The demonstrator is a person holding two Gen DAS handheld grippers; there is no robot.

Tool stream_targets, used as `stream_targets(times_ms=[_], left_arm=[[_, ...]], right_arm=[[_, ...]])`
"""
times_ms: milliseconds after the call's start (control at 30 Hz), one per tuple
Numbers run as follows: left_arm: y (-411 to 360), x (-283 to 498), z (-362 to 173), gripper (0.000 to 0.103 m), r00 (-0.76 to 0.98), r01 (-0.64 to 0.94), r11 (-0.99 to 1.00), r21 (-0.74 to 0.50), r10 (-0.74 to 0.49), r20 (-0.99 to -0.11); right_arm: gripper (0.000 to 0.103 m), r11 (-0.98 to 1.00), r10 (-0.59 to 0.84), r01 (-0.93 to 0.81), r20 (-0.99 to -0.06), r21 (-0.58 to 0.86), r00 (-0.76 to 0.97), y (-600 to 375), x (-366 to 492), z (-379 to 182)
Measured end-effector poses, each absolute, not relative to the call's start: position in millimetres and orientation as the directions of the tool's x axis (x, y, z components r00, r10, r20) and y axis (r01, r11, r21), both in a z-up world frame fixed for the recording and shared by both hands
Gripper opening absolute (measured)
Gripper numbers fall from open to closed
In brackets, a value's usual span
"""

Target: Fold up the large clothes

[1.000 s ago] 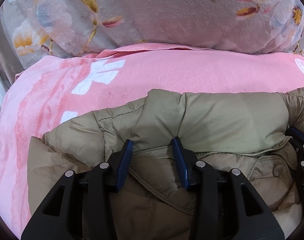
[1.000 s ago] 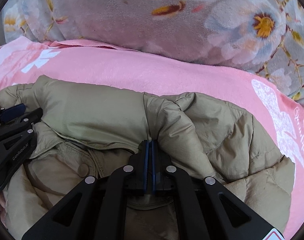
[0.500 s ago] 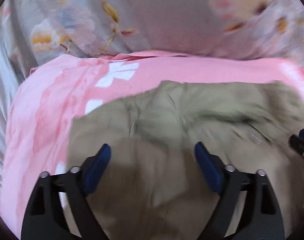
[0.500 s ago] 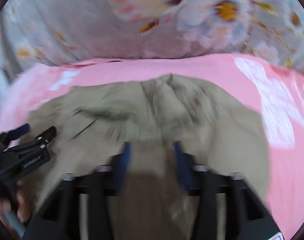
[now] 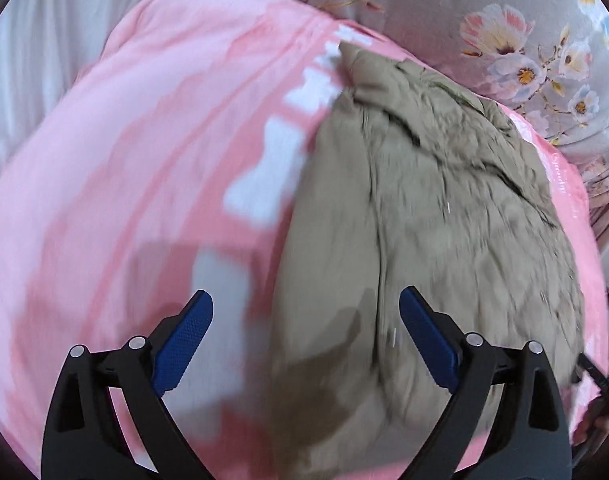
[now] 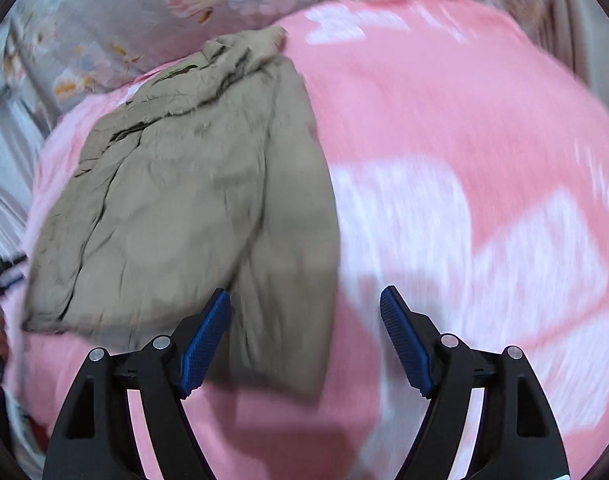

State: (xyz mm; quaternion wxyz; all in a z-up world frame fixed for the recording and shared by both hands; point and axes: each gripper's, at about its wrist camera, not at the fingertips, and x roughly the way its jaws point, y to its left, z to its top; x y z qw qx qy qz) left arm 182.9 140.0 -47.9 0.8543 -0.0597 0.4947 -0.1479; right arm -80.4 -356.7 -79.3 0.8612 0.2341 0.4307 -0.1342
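Observation:
An olive-khaki puffer jacket [image 5: 432,216] lies folded in a compact bundle on the pink blanket [image 5: 152,152]. It also shows in the right wrist view [image 6: 192,200], left of centre. My left gripper [image 5: 306,320] is open and empty, raised above the jacket's near left edge. My right gripper [image 6: 304,316] is open and empty, raised above the jacket's near right corner. Both views are motion-blurred.
The pink blanket with white patterns [image 6: 464,200] covers the bed around the jacket. A grey floral quilt [image 5: 504,20] is bunched along the far side, also seen in the right wrist view [image 6: 124,12]. Pale curtain folds [image 5: 32,60] hang at the left.
Both grippers opened, let go of the jacket and pulled up and back. The left swung left and the right swung right. The jacket now lies released on the blanket.

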Motion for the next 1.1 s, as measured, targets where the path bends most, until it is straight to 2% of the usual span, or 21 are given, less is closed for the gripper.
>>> stream_targets(times_ms=[167, 233, 300, 367, 400, 433, 467, 533, 900, 1000, 1100], left_arm=[[146.3, 156.1, -70.6, 0.092, 0.417, 0.144, 0.915, -0.376, -0.401, -0.816], [146.5, 149.9, -71.3, 0.090, 0.445, 0.115, 0.912, -0.394, -0.402, -0.800], [148.5, 147.4, -71.0, 0.076, 0.456, 0.089, 0.910, -0.406, -0.399, -0.796], [146.7, 145.7, -72.0, 0.040, 0.446, 0.070, 0.899, -0.433, -0.416, -0.792], [145.6, 144.6, -71.7, 0.032, 0.443, 0.059, 0.901, -0.430, -0.410, -0.797], [146.9, 143.1, -70.6, 0.017, 0.444, 0.059, 0.897, -0.439, -0.417, -0.793], [148.6, 141.1, -67.5, 0.010, 0.444, 0.063, 0.887, -0.457, -0.435, -0.783], [152.5, 135.7, -57.9, 0.005, 0.456, 0.070, 0.880, -0.470, -0.447, -0.770], [202.0, 39.0, 70.9, 0.001, 0.611, 0.209, 0.850, -0.484, -0.500, -0.614], [222.5, 11.3, 114.9, 0.000, 0.687, 0.225, 0.853, -0.471, -0.482, -0.544], [232.6, -7.1, 165.7, 0.000, 0.810, 0.220, 0.894, -0.391, -0.391, -0.436]], right_arm=[[0.078, 0.819, -0.039, 0.456, -0.758, 0.349, 0.651, -345.5, -91.4, -83.2], [0.077, 0.807, 0.011, 0.424, -0.728, 0.411, 0.685, -341.0, -86.4, -83.3], [0.070, 0.795, 0.031, 0.410, -0.706, 0.447, 0.708, -336.6, -80.1, -85.6], [0.054, 0.794, 0.000, 0.428, -0.705, 0.431, 0.709, -332.7, -76.2, -86.3], [0.034, 0.794, -0.007, 0.432, -0.704, 0.428, 0.710, -332.8, -75.4, -86.3], [0.013, 0.788, -0.012, 0.441, -0.705, 0.430, 0.709, -333.2, -76.0, -85.9], [0.011, 0.780, -0.006, 0.440, -0.698, 0.445, 0.716, -334.7, -78.6, -83.8], [0.005, 0.779, 0.002, 0.413, -0.660, 0.472, 0.751, -335.8, -89.9, -71.9], [0.003, 0.884, -0.040, 0.210, -0.380, 0.418, 0.924, -301.3, -208.6, 43.5], [0.003, 0.894, -0.060, 0.169, -0.262, 0.415, 0.963, -302.0, -238.5, 81.8], [0.003, 0.895, -0.077, 0.145, -0.173, 0.422, 0.982, -310.8, -242.0, 110.9]])
